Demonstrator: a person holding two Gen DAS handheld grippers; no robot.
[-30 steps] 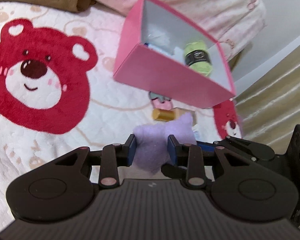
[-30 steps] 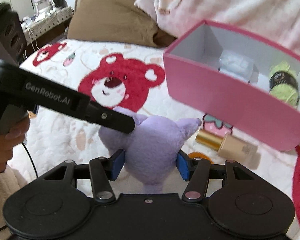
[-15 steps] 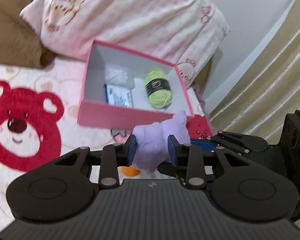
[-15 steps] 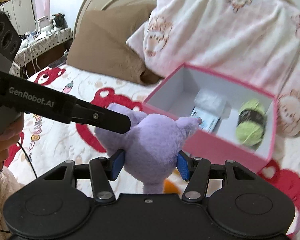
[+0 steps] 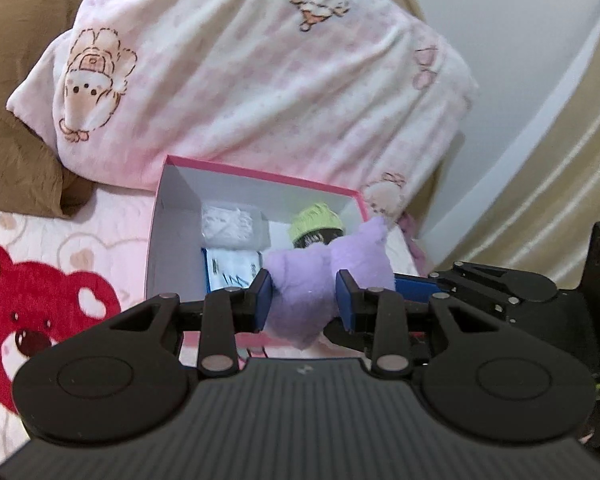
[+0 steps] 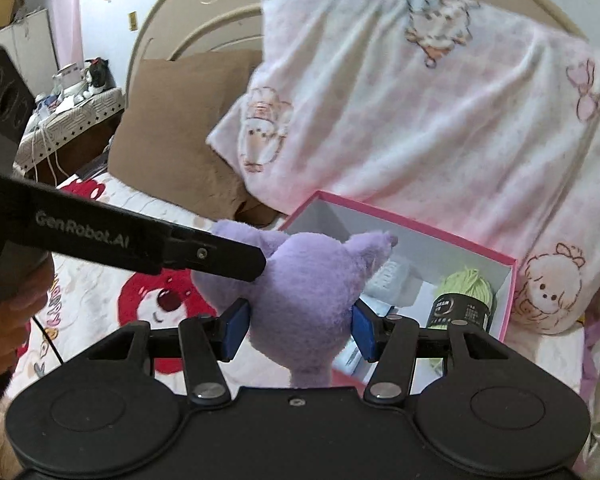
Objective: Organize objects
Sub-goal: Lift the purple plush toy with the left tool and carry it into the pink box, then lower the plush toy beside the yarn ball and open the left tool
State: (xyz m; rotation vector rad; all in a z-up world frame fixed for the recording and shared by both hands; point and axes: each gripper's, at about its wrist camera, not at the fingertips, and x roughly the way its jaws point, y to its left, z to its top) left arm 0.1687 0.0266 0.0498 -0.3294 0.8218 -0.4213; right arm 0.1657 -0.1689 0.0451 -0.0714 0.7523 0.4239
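Plush toy: the purple plush toy [image 6: 304,280] is up in the air, over the near edge of the pink box [image 5: 158,216]. I hold it with both of my tools.
Left jaws: my left gripper [image 5: 304,298] pinches one soft end of the toy between its blue pads.
Right jaws: my right gripper [image 6: 302,326] squeezes the fat middle of the toy. The jaws are pushed into the fur on both sides.
Box: it sits on the bed [image 5: 112,216], right up against the big pink pillow [image 5: 260,80]. A brown pillow [image 6: 172,128] is beside that one.
In the box: a green ball of yarn [image 6: 466,298], a white packet [image 5: 232,226] and a blue and white pack [image 5: 230,270].
Step now: I think I am carrying the toy to the box to put it away with the other things.
Next move: I would bring the toy over a bare spot in the box, go down low, then open both jaws together so it drops in. If one side lets go first, the toy may swing or tip out.
Hard to see: the toy hides the near wall of the box and part of the yarn. I cannot tell how much room is left under the toy. The toy's face is not in view. The words on the packs are too small to read.
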